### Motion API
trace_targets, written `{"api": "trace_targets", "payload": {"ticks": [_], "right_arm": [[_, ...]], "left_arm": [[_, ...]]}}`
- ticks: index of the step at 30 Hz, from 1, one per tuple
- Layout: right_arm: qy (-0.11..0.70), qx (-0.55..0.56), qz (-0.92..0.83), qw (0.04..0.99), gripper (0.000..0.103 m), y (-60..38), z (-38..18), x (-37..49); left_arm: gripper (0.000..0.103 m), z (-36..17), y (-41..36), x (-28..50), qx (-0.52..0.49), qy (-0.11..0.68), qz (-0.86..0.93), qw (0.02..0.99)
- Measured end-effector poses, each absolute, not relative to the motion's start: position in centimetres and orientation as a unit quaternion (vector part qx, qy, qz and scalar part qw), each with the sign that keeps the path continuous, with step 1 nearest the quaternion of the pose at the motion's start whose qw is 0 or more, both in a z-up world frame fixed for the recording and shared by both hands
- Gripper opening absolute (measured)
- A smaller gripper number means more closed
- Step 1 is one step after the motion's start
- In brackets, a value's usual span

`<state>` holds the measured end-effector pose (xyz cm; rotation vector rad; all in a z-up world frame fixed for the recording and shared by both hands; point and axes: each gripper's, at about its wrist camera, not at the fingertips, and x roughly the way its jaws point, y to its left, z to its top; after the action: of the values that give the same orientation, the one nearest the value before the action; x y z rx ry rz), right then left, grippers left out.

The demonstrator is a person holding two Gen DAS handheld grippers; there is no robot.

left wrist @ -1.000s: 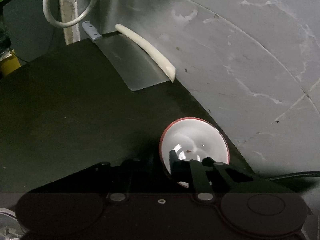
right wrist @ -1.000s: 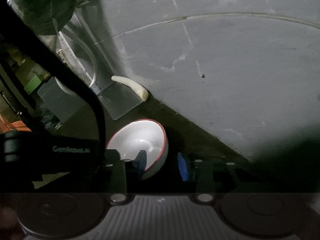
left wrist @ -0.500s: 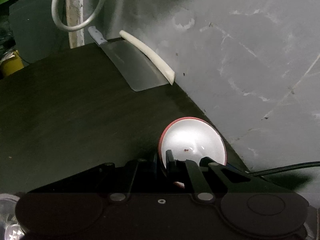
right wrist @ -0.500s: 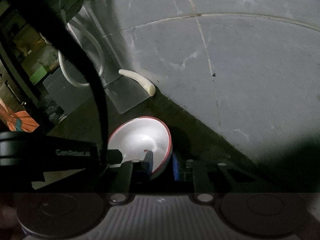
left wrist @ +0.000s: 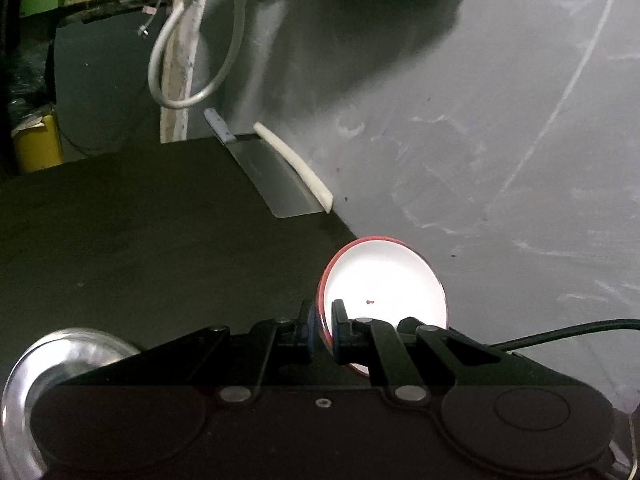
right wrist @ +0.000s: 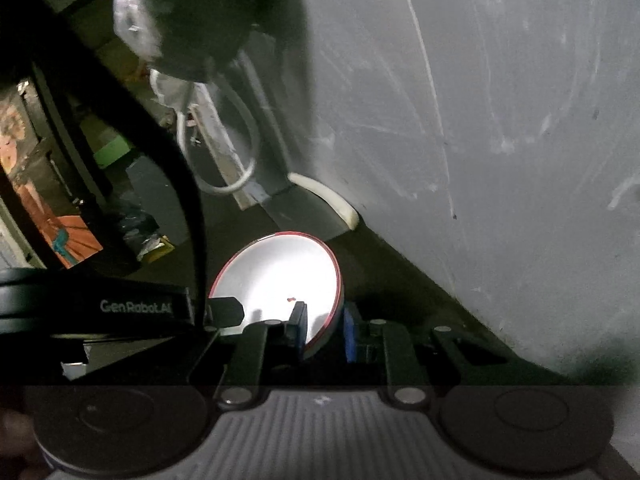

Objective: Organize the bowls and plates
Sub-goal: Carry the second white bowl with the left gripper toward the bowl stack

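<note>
One white bowl with a red rim (left wrist: 384,280) is held by both grippers and hangs tilted above the dark table (left wrist: 140,240). My left gripper (left wrist: 323,312) is shut on the bowl's left rim, one pad inside and one outside. In the right wrist view the same bowl (right wrist: 280,272) shows its white inside, and my right gripper (right wrist: 326,320) is shut on its right rim. My left gripper (right wrist: 218,308) reaches in there from the left edge. A small dark speck lies inside the bowl.
A cleaver (left wrist: 276,176) and a white strip (left wrist: 296,164) lie at the back of the table against the grey wall (left wrist: 480,160). A shiny round dish (left wrist: 48,364) sits at the lower left. A white cable loop (left wrist: 192,92) hangs behind, and a black cable (left wrist: 560,328) runs right.
The right jaws closed onto the bowl's rim. Both grippers then rose with the bowl, which left the table and tipped more upright.
</note>
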<state>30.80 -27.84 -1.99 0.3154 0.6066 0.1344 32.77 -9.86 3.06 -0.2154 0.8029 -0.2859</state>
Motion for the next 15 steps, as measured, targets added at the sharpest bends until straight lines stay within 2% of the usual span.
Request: {"api": "trace_targets", "payload": {"ticks": [15], "right_arm": [[0.289, 0.113, 0.092, 0.946, 0.021, -23.7, 2.2, 20.6]], "left_arm": [[0.008, 4.8, -4.4, 21.9, -0.146, 0.368, -0.141, 0.908]]}}
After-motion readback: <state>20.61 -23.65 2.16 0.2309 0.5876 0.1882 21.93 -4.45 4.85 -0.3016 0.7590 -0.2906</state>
